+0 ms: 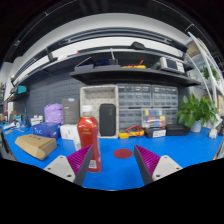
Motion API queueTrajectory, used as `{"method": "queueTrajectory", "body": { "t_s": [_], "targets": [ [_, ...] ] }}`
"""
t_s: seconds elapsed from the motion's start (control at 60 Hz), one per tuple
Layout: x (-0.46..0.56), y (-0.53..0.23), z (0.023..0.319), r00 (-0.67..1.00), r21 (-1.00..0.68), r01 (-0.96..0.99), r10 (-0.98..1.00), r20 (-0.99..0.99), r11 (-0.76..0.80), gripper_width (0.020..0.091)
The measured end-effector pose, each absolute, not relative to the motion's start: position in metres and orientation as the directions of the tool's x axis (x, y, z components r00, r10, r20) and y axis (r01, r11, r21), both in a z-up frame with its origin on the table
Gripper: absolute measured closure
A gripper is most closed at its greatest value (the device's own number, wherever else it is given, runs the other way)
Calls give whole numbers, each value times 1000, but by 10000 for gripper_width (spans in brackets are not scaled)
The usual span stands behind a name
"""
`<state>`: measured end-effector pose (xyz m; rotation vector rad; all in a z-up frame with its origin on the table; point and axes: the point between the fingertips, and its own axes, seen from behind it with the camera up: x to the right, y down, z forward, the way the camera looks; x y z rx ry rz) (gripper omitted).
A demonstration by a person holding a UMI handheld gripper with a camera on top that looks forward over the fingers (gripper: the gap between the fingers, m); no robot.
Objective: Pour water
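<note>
A red bottle or carton with a white label at its base stands on the blue table, right by the left finger. It overlaps the left magenta pad and stands just ahead of it, not between the pads. My gripper is open, with only bare table between the fingers. The right pad touches nothing. A flat red disc lies on the table just beyond the fingers, near the middle.
To the left lie a cardboard box, a purple container and a white box. Drawer cabinets and a shelf line the back. A plant stands at the right.
</note>
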<state>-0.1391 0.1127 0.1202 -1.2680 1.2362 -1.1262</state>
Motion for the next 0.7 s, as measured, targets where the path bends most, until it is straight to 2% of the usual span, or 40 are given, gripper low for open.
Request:
{"method": "queueTrajectory", "body": {
  "t_s": [0.117,0.133,0.167,0.383,0.6,0.633,0.65,0.667,0.7],
  "targets": [
    [-124,152,111,102,-996,-84,-995,2,-11,242],
    [-124,125,117,105,-996,-83,-994,9,-18,241],
    [-114,163,107,103,-997,-82,-995,4,-12,241],
    [-66,188,114,68,-997,-58,-997,47,-51,262],
    [-40,193,111,41,-996,-62,-997,65,-68,476],
    [-37,193,109,38,-996,-65,-997,65,-68,535],
    [-35,194,109,37,-996,-65,-997,63,-66,527],
    [-34,195,108,38,-996,-66,-997,62,-64,635],
    [-33,196,109,40,-997,-61,-998,50,-53,641]
  ]
}}
